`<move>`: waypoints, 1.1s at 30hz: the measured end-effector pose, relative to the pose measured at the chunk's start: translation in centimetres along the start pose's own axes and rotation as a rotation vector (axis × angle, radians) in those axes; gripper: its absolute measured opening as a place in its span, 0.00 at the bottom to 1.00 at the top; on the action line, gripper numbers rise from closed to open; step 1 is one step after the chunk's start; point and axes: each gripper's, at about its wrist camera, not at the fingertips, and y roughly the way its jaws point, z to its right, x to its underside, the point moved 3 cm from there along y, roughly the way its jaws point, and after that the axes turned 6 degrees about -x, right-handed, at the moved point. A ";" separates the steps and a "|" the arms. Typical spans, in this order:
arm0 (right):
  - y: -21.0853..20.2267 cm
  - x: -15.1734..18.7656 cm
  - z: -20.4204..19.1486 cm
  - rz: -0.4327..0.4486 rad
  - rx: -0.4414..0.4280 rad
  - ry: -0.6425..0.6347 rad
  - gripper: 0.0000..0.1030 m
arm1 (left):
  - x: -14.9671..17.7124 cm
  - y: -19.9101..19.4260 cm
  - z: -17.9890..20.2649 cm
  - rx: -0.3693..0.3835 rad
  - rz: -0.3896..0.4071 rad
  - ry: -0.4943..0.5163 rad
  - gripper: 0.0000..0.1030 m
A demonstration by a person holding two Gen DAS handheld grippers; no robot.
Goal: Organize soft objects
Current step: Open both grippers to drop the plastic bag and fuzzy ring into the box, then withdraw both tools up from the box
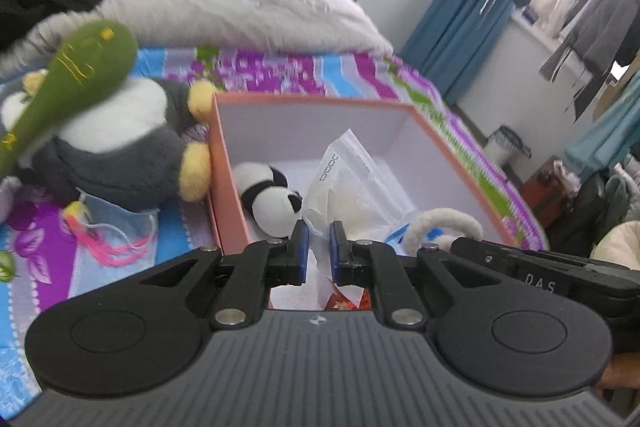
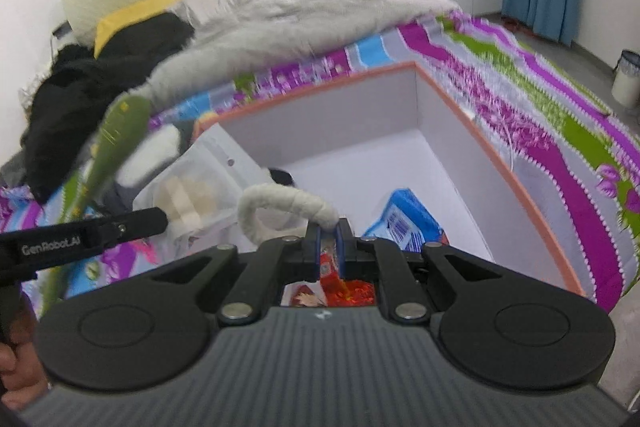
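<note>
1. Bed point(image 1: 280, 67), patterned sheet; orange box point(image 1: 460, 163) on it.
2. Right gripper point(image 2: 328, 233): fingers clamp white loop point(image 2: 280, 201) above box.
3. Left gripper point(image 1: 319, 239): fingers narrow, on clear bag point(image 1: 360, 179).
4. Panda point(image 1: 268, 195) in box; penguin point(image 1: 120, 147) beside it.

Left tongs point(image 1: 319, 241) hover over near edge of orange box point(image 1: 228, 163) on the bed point(image 1: 280, 67), jaws nearly closed w/ clear plastic bag point(image 1: 360, 179) btwn them. Small panda plush point(image 1: 272, 201) lies inside box, left side. Big grey plush point(image 1: 116, 143) sits just left of box; green plush point(image 1: 76, 75) in front of it.
</note>
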 end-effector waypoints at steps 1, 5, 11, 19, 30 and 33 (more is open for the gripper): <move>0.7 0.1 0.2 -0.015 0.001 0.000 0.11 | 0.0 0.8 0.0 -0.001 -0.010 0.003 0.13; 2.7 0.4 1.1 -0.049 0.010 0.001 0.12 | 0.0 3.9 0.1 -0.022 -0.062 0.020 0.13; 4.3 0.8 1.9 -0.080 -0.018 0.026 0.14 | -0.1 5.5 -0.1 -0.062 -0.094 0.057 0.32; 2.3 0.2 0.5 -0.038 -0.019 -0.005 0.41 | -0.4 2.0 0.2 -0.061 -0.036 0.060 0.39; -5.2 0.1 -2.9 0.068 -0.050 -0.010 0.41 | -0.6 -8.0 0.3 -0.047 0.077 0.056 0.39; -7.5 0.1 -4.0 0.104 -0.060 -0.023 0.41 | -0.4 -11.3 0.3 -0.056 0.126 0.058 0.39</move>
